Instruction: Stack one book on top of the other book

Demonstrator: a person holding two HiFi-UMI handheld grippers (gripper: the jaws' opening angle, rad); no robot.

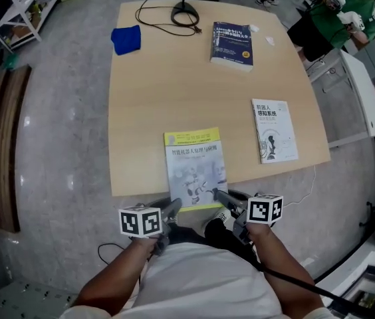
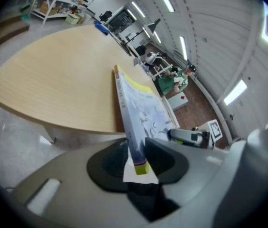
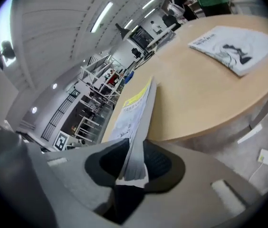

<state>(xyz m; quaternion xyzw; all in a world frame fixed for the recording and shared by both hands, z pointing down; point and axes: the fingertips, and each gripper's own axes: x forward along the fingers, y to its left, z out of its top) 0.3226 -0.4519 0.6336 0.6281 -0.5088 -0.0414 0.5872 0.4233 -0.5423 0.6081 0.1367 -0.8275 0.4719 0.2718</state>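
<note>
Head view: my glossy yellow-topped white paperback book (image 1: 194, 168), its cover printed in Chinese, overhangs the near edge of the pale wooden table (image 1: 141, 111). Left gripper view: my left gripper (image 2: 138, 158) is pinched tight on the book's near corner. Right gripper view: my right gripper (image 3: 134, 163) clamps its grey page edges.

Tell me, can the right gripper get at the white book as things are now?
Probably not yet: the right gripper is shut on the yellow book, as is the left gripper. Otherwise nothing on the table blocks the way to the white book.
</note>
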